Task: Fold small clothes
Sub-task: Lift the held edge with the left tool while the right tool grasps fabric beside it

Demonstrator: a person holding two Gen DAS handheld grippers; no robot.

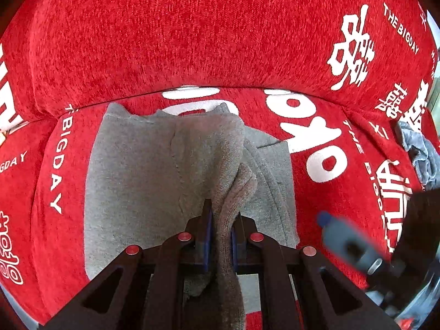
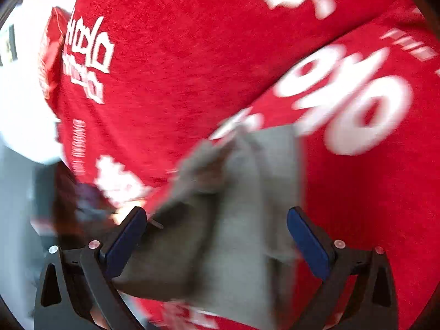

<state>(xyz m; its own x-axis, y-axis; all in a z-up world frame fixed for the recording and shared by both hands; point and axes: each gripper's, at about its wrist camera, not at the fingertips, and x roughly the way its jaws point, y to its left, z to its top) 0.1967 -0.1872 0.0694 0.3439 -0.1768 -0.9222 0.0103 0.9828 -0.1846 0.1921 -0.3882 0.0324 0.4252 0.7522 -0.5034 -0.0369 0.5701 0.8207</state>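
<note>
A small grey garment [image 1: 143,170] lies on a red sofa seat printed with white lettering [image 1: 316,148]. My left gripper [image 1: 222,220] points down at it and is shut on a raised fold of the grey cloth [image 1: 233,192], which runs up between the blue pads. In the blurred right wrist view the same grey garment [image 2: 233,220] lies below my right gripper [image 2: 217,217]. Its blue pads [image 2: 129,236] stand wide apart above the cloth, open, pinching nothing. The right gripper also appears blurred at the lower right of the left wrist view [image 1: 349,244].
The red sofa backrest [image 1: 192,33] rises right behind the garment. A crumpled blue-grey cloth [image 1: 420,154] lies at the right of the seat. A white surface [image 2: 24,104] shows beyond the sofa's left end.
</note>
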